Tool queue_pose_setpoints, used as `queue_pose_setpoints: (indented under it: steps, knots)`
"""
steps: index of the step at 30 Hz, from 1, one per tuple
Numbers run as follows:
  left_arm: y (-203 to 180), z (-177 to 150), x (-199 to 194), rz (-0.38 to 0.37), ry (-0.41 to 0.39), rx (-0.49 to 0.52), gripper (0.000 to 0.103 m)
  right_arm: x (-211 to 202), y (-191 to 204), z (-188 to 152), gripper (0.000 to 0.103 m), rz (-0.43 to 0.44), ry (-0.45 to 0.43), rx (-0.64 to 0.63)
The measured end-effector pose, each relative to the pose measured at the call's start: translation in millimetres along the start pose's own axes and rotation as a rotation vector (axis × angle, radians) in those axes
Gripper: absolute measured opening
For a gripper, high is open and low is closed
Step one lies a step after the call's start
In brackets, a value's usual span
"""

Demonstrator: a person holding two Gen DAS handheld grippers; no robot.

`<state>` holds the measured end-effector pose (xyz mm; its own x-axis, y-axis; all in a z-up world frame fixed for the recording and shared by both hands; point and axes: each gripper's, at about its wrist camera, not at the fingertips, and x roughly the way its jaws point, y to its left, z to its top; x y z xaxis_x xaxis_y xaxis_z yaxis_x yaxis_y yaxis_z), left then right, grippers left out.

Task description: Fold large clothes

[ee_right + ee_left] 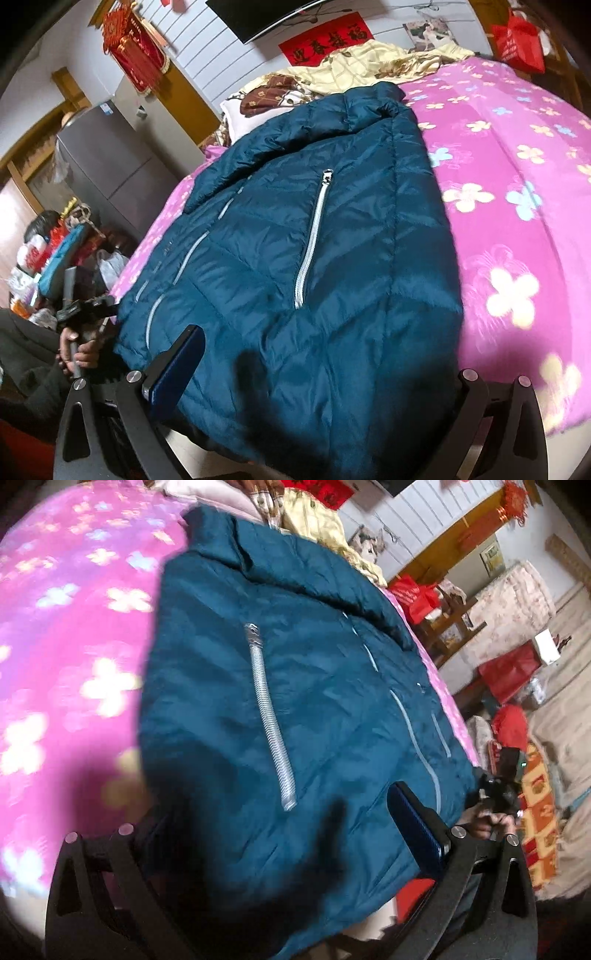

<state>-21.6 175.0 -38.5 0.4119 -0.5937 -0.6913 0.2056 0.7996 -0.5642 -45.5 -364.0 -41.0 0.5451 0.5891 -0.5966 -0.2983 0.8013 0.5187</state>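
Bed cover [55,627]: pink with pale flowers, spread flat under everything; serves as the folding surface.
Left gripper [284,853]: low at the near hem of the jacket, jaws spread wide, nothing between them; cloth lies under the gap, placed so probably to take the hem from its own side.
Left finger [413,827]: blue pad upright, just over the quilted cloth; touching or not, cannot tell.
Jacket [295,240]: large teal padded one, laid front up along the bed, collar at the far end near the pillows, hem at the near edge toward the person; flattened out, likely so that sides can be folded inward.
Pocket zipper [310,240]: silver, closed, running along the front panel.
Right gripper [328,373]: also at the near hem, jaws wide apart, holding nothing; the two tools at one hem suggest a lift from both corners.
Stage: judged early, no clear fold seen yet.
Risk: slippery shell, may slide out of a shallow pinch.
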Motion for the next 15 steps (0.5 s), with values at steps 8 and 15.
queue_pose_setpoints:
  steps: [8, 15]
  knots:
    - [-36.0, -36.4, -11.1, 0.173, 0.004, 0.164, 0.102, -4.9, 10.8, -9.4, 0.103, 0.024, 0.04, -0.018]
    - [-26.8, -42.5, -9.8, 0.269, -0.126, 0.083, 0.076, -2.7, 3.5, -7.6, 0.085, 0.026, 0.007, -0.001]
